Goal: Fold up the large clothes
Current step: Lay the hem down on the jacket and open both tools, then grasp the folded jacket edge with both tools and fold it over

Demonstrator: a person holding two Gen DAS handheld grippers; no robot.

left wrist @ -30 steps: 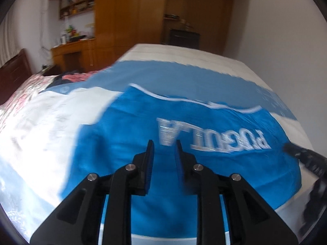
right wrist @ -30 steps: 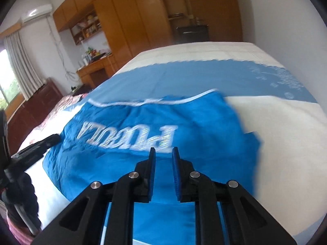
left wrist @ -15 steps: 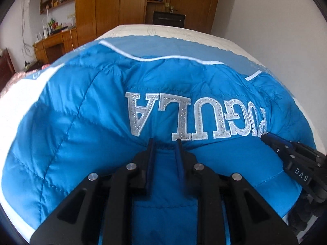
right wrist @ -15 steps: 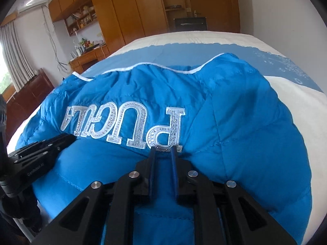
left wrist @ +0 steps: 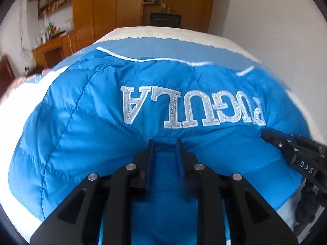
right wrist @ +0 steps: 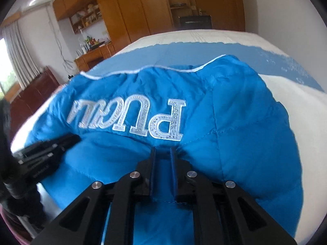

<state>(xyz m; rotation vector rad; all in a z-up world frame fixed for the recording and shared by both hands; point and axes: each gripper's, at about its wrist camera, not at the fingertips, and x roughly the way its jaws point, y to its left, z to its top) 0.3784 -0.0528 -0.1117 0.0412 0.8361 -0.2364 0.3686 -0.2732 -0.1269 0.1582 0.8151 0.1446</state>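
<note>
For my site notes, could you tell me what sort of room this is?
Most likely a bedroom in a home: the blue jacket lies on a wide bed, wooden wardrobes line the far wall, and a curtained window sits at the left.

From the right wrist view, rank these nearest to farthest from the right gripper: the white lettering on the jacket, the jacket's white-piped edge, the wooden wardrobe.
From the right gripper:
1. White lettering, just ahead on the blue jacket.
2. White-piped edge, along the jacket's far side.
3. Wooden wardrobe, across the room beyond the bed.
</note>
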